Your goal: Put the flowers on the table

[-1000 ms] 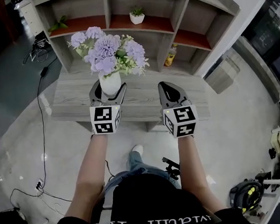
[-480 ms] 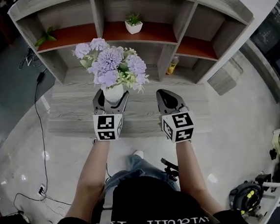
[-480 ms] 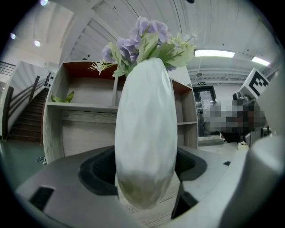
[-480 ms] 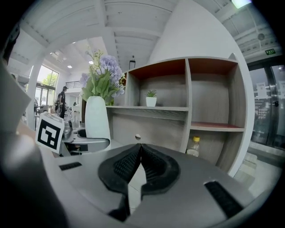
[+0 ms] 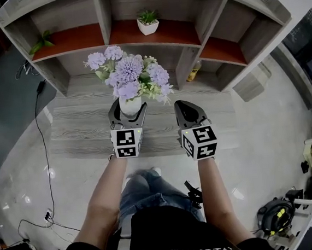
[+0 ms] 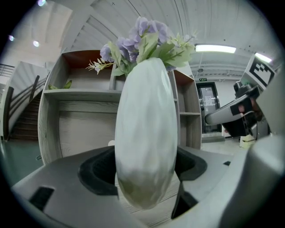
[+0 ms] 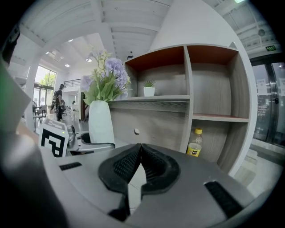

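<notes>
**Flowers in their vase, gripped over the table**

Flowers, pale purple with green leaves, stand in a white vase. The left gripper grasps this vase: in the left gripper view its two dark pads lie against the left and right sides of the vase's lower part, with the jaws standing wide around it. The vase is upright. It is over the grey wooden table, near the middle of the top. Wood grain shows under its bottom, but I cannot tell whether the bottom touches the wood.

The right gripper is just to the right of the vase, apart from it, also over the table. Its jaws are clenched together, the pads meet and nothing is between them.

Behind the table stands a shelf unit with red-brown boards. A small potted plant sits on an upper board, and a yellow bottle stands in a lower compartment at the right.
</notes>
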Demonstrator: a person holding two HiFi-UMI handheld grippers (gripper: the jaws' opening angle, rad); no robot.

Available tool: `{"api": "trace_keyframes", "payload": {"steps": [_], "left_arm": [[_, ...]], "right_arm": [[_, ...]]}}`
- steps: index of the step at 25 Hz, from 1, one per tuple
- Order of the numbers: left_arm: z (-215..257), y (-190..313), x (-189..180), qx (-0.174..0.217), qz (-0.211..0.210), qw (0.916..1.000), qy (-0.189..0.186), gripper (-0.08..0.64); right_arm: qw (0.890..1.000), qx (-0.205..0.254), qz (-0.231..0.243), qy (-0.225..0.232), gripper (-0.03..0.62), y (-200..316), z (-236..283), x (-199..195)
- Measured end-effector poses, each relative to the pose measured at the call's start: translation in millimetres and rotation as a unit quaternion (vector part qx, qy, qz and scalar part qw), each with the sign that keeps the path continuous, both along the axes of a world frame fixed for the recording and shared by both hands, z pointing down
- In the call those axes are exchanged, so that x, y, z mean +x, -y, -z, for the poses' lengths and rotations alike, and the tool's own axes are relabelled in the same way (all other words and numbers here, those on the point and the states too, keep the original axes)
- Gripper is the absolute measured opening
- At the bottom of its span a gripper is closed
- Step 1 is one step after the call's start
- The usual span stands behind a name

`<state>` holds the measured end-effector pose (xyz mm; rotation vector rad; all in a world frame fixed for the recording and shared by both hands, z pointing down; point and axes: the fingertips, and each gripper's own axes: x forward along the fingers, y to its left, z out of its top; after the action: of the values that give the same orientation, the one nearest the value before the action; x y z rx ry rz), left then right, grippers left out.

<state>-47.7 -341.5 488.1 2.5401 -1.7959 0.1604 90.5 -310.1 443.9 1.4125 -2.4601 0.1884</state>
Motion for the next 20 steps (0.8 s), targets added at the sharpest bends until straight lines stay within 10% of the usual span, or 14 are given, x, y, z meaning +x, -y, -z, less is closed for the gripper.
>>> {"api": "trace_keyframes", "payload": {"steps": [20], "left_arm": [[-68.2, 28.9, 14.9, -0.019, -0.020, 0.9996, -0.002, 0.368]], "right_arm": [[0.999, -0.050, -0.004, 0.007, 0.015, -2.8, -54.5, -8.6]]}}
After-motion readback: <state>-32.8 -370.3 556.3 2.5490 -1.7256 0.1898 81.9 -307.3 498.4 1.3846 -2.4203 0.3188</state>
